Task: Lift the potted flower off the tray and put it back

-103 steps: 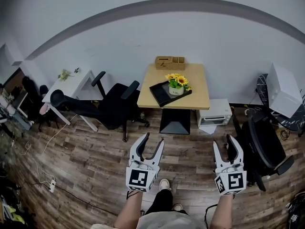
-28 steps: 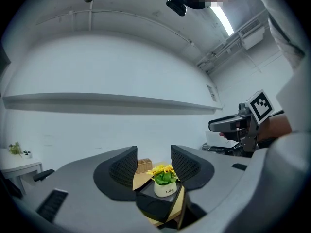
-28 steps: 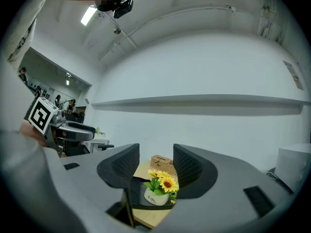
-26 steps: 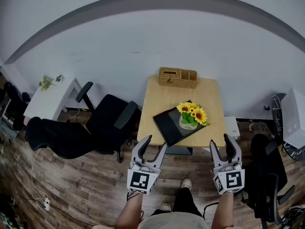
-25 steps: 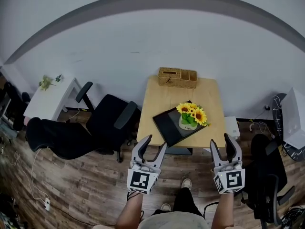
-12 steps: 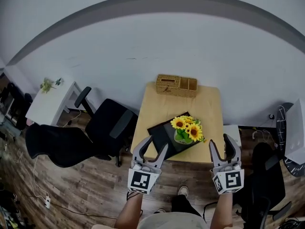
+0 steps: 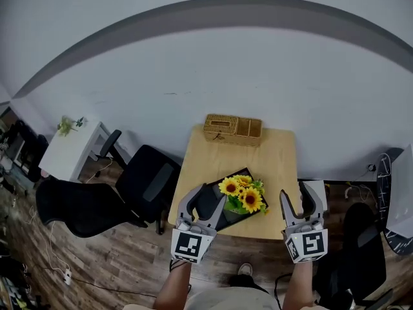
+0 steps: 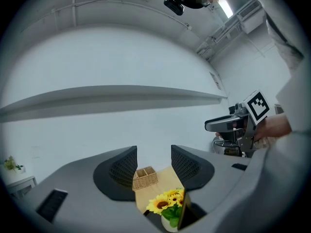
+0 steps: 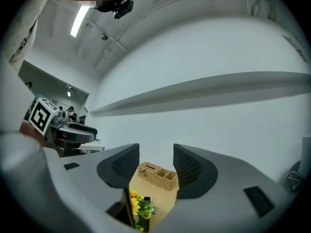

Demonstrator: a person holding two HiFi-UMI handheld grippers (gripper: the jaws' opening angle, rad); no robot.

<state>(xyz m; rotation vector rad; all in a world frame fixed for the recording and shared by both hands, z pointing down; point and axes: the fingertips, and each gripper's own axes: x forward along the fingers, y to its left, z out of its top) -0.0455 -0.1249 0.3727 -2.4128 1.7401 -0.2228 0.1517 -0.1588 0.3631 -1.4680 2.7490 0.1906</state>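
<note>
A white pot of yellow sunflowers (image 7: pixel 241 196) stands on a black tray (image 7: pixel 206 205) near the front of a light wooden table (image 7: pixel 271 166). My left gripper (image 7: pixel 211 195) hovers open over the tray's left part, just left of the flowers. To the right of the pot, my right gripper (image 7: pixel 293 191) is open over the table's front edge. Nothing lies between either pair of jaws. The left gripper view shows the flowers (image 8: pixel 167 203) low and ahead of the open left gripper (image 8: pixel 153 161). In the right gripper view the flowers (image 9: pixel 138 205) sit low left of the open right gripper (image 9: pixel 156 165).
A wicker basket (image 7: pixel 232 129) stands at the table's back edge against the white wall. Black office chairs (image 7: pixel 145 181) crowd the floor to the left, beside a white side table (image 7: pixel 68 148). Another dark chair (image 7: pixel 361 234) is at the right.
Both grippers have advanced toward the table and now flank the potted flower at its front edge. The table looms closer in view. The jaws have kept the same opening.
</note>
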